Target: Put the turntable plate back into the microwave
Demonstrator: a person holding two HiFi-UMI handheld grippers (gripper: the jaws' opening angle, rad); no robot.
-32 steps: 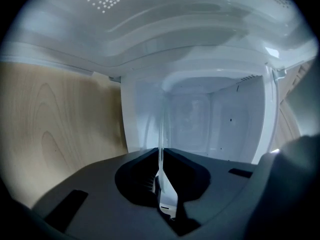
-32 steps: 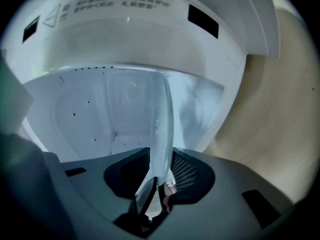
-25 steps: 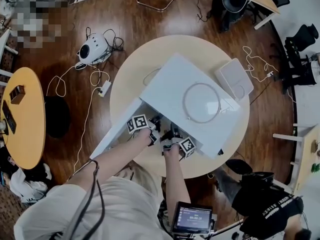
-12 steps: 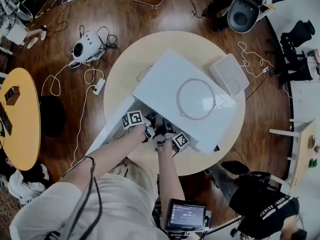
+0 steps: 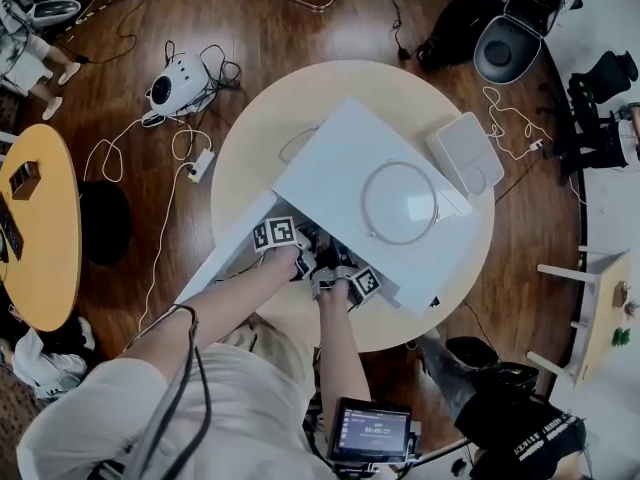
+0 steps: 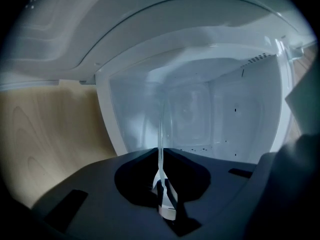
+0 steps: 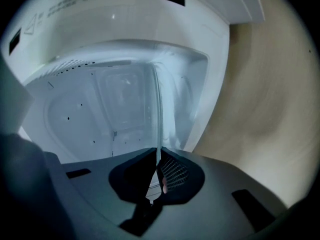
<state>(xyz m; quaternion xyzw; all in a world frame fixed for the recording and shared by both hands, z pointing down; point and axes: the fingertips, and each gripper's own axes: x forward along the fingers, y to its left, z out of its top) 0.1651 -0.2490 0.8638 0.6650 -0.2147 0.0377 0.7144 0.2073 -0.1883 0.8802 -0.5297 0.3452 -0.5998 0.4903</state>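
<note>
glass turntable plate (image 6: pixel 161 134) pinched edge-on by both: left gripper (image 6: pixel 163 196) nearly closed on its rim, right gripper (image 7: pixel 156 181) jaws just closed onto it. held at microwave (image 7: pixel 125 109) mouth, insertion step. next: level it, slide inside.

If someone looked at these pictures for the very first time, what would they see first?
Probably the big white microwave in the middle of the round pale table, with its door swung open toward the person. Next, the clear round turntable plate lying on the microwave's top, not inside it.
</note>
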